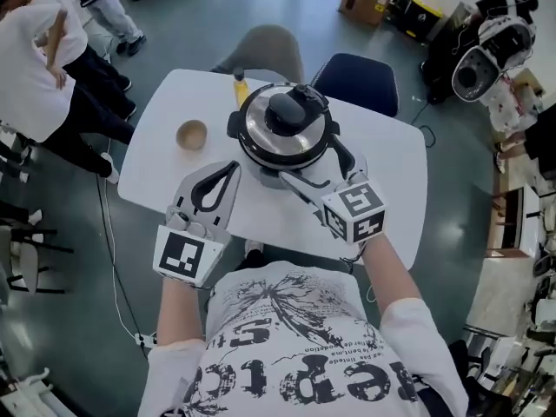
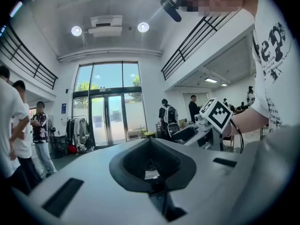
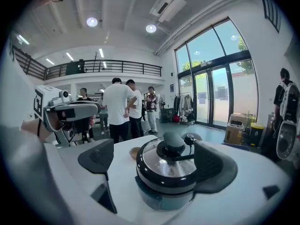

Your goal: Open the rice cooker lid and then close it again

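**Inspector:** Head view. The rice cooker (image 1: 285, 137) stands on the white table (image 1: 395, 176), just above mid-frame. Its lid (image 1: 276, 142) is down, with the black knob (image 1: 291, 107) on top. The right gripper (image 1: 311, 162) lies at the cooker's lower right, jaws spread toward its front wall and holding nothing. The left gripper (image 1: 230, 168) rests at lower left on the table, jaw tips met and empty.

**Assessor:** And the step in hand?

**Inspector:** Judged to be the approach to opening. The spread jaws sit low, mostly at body level. A sound lift would call for raising them to the knob, centring on it and pinching squarely before pulling, or the cooker may slide. The idle left gripper could steady the body.

**Assessor:** Left gripper view?

**Inspector:** It confirms the left jaws are together, with nothing in the loop they form. The cooker does not show here. Only the right gripper's marker cube (image 2: 216, 114) appears, right of centre, with people by the glass doors beyond.

**Assessor:** Right gripper view?

**Inspector:** It supplies the height relation, which the head view cannot. The cooker fills lower centre between the parted pads (image 3: 96, 158). The right pad overlaps the cooker's right side and the left pad stands apart, but contact cannot be confirmed. The knob sits at the pads' upper edge. A small bowl (image 3: 136, 152) shows just left of the cooker. Only the head view gives the table layout, including a yellow item (image 1: 238, 85) behind the cooker.
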A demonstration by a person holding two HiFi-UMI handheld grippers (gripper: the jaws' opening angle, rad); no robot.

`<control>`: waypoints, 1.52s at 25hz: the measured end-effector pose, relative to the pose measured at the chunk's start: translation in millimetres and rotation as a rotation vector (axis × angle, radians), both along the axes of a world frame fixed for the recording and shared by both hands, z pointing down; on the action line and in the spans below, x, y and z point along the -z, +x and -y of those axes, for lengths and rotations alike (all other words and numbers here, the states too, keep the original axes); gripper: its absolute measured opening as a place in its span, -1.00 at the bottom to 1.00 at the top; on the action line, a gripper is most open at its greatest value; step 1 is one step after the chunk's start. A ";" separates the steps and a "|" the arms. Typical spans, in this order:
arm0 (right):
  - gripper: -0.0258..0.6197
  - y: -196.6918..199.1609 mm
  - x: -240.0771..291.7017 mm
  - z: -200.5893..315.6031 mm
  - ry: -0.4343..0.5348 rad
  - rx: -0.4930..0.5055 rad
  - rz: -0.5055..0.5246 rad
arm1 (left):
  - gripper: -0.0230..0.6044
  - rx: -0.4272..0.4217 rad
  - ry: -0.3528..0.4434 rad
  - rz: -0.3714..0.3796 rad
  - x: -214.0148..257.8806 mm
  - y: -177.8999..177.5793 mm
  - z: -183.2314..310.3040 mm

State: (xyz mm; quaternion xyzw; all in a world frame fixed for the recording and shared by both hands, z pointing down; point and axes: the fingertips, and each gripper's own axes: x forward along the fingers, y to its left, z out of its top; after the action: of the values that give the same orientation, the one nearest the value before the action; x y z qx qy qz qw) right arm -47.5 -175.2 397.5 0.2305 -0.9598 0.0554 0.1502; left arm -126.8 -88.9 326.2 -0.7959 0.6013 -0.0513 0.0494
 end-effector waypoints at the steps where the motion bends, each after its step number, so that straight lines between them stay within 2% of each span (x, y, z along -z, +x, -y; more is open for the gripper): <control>1: 0.74 -9.1 0.3 8.8 0.003 -0.009 -0.017 | -0.88 -0.016 0.001 0.004 -0.3 -9.1 8.5; 5: 0.73 -41.0 -6.3 39.5 -0.008 -0.030 -0.118 | -0.88 -0.075 0.006 -0.008 -3.7 -41.7 36.9; 11: 0.72 -72.2 -34.8 82.2 -0.106 -0.036 -0.327 | -0.88 -0.154 0.028 -0.004 -13.9 -78.1 80.7; 16: 0.56 -88.1 -59.9 104.4 -0.185 -0.013 -0.523 | -0.88 -0.212 0.023 -0.026 -21.8 -92.9 100.1; 20: 0.47 -93.6 -72.0 115.4 -0.238 -0.005 -0.632 | -0.88 -0.230 0.010 -0.049 -27.0 -105.5 113.0; 23: 0.44 -95.5 -72.9 123.4 -0.254 -0.011 -0.684 | -0.88 -0.240 0.009 -0.047 -27.6 -113.8 121.6; 27: 0.29 -96.9 -74.1 129.3 -0.276 -0.010 -0.742 | -0.88 -0.278 0.022 -0.038 -22.4 -114.8 128.9; 29: 0.25 -98.4 -75.9 127.9 -0.314 0.010 -0.752 | -0.88 -0.290 0.027 -0.039 -19.7 -114.9 132.9; 32: 0.05 -103.4 -79.9 124.3 -0.359 0.051 -0.751 | -0.88 -0.298 0.031 -0.036 -20.1 -116.5 137.1; 38: -0.01 -103.7 -77.3 123.9 -0.365 0.045 -0.761 | -0.88 -0.308 0.035 -0.032 -13.9 -119.5 140.2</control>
State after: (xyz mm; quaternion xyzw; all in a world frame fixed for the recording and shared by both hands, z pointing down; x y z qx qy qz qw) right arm -151.2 -299.1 474.9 0.1831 -0.8151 0.1319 0.5335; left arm -246.3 -229.1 340.2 -0.8784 0.4737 -0.0202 0.0609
